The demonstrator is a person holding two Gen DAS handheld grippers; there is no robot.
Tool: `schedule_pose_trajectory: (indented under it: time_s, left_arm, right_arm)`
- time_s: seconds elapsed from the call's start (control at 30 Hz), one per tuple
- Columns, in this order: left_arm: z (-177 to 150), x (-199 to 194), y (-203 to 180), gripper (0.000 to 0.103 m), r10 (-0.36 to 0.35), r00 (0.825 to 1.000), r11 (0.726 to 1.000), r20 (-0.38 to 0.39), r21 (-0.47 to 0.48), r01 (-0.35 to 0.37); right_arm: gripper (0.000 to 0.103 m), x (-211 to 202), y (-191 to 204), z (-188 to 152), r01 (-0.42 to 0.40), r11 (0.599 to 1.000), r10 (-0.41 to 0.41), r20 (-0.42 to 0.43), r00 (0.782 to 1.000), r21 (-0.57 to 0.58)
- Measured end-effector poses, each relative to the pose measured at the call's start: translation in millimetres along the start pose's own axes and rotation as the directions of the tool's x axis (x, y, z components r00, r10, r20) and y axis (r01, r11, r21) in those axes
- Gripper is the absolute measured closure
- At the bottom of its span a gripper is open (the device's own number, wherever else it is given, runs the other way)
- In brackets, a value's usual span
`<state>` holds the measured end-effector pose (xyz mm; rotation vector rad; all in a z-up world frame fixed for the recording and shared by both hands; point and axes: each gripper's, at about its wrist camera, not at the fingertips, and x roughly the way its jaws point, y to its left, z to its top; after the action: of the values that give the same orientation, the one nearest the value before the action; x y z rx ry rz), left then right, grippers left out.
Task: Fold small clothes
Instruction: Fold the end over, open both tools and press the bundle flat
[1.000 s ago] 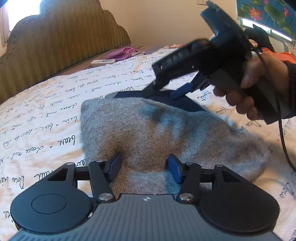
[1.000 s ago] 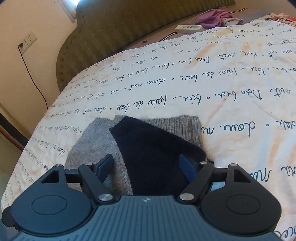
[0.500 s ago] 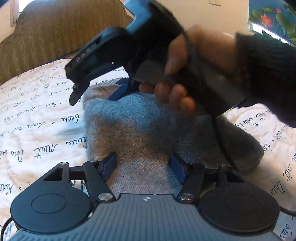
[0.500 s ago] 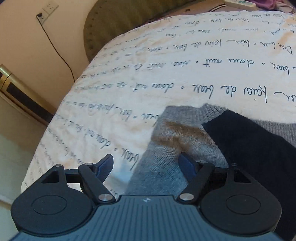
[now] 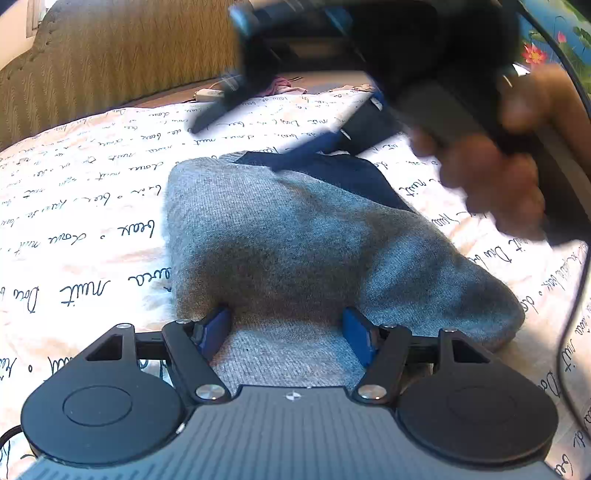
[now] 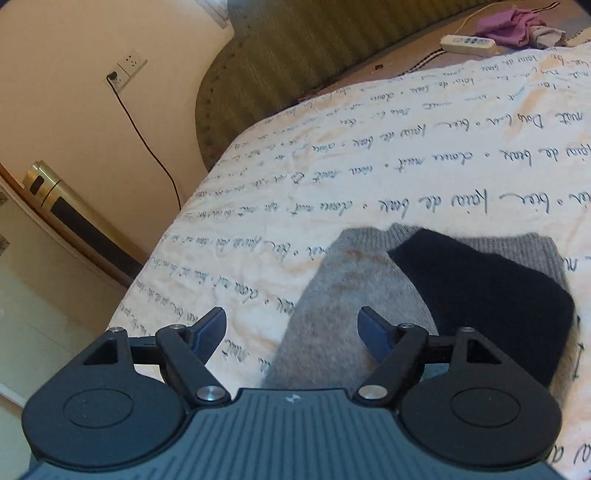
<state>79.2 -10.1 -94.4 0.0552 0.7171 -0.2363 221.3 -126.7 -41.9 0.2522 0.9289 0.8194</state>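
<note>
While both our left gripper (image 5: 290, 328) and right gripper (image 6: 291, 328) stand wide and hold nothing, a shallow pinch may slip off the grey sock (image 5: 314, 240).

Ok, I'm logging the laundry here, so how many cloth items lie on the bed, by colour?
Grey knit garment: 1
Dark navy garment: 1
Purple cloth near the headboard: 1
Total: 3

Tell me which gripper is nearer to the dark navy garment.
Right. The right gripper hangs open over the grey knit just beside the dark navy garment. The left gripper sits open at the grey knit's opposite end, away from the navy piece.
</note>
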Motion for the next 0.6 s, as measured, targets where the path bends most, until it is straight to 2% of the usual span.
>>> schedule_pose_trajectory:
  time_s: [0.07,0.17,0.3,0.43,0.53,0.6]
  left_arm:
    - [1,4,0,0.033,0.004,1.0,1.0,-0.001,0.004,-0.004]
    - [2,6,1,0.033,0.013,1.0,1.0,-0.004,0.016,-0.013]
    - [3,9,-3,0.031,0.027,1.0,0.999,-0.01,0.022,-0.027]
    - [6,-3,-7,0.031,0.055,0.998,0.998,-0.013,-0.004,-0.056]
    - [5,-33,-5,0.029,0.056,0.998,0.998,0.036,-0.042,-0.054]
    - [0,-56,1,0.019,0.07,0.994,0.995,0.079,-0.083,-0.063]
  right_arm:
    - [0.025,9,-17,-9,0.045,0.998,-0.044,-0.022,0.999,0.039]
    - [0.025,11,-35,-16,-0.029,0.995,0.025,0.037,0.999,0.093]
    - [0.025,5,-30,-11,-0.005,0.993,0.001,0.038,0.999,0.116]
    - [0.025,-30,-16,-22,0.054,0.992,-0.065,0.099,0.993,0.112]
    - [0.024,-73,-3,-56,0.08,0.995,-0.089,0.185,0.979,0.055]
    - [0.023,-97,3,-88,0.131,0.991,-0.133,0.226,0.965,0.02]
